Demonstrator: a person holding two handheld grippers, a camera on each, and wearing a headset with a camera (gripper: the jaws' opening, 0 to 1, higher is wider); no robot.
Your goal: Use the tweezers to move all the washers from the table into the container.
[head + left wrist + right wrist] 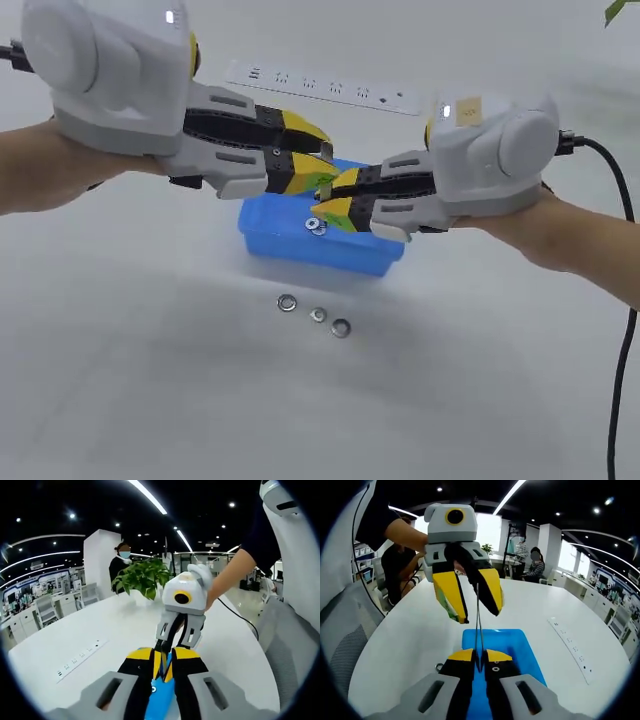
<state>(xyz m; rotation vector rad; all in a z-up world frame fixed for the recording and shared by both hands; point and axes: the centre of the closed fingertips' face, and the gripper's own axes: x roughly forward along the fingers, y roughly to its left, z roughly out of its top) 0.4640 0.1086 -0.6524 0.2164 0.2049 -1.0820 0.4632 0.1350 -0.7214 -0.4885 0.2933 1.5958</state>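
Note:
My right gripper (479,662) is shut on thin metal tweezers (478,630), which rise straight ahead of its jaws. Their far end passes between the spread yellow jaws of my left gripper (479,615), which faces the right one and stands open. In the head view the left gripper (325,162) and right gripper (325,200) meet tip to tip above the blue container (300,250). A couple of washers (316,226) lie inside it. Three washers (318,315) lie in a row on the table in front of it. From the left gripper (165,667) I see the right gripper (166,647) opposite.
A white power strip (320,88) lies behind the container. The right gripper's black cable (625,300) hangs at the right edge. A potted plant (142,577) stands at the far side of the round white table (150,380), with a person (122,560) behind it.

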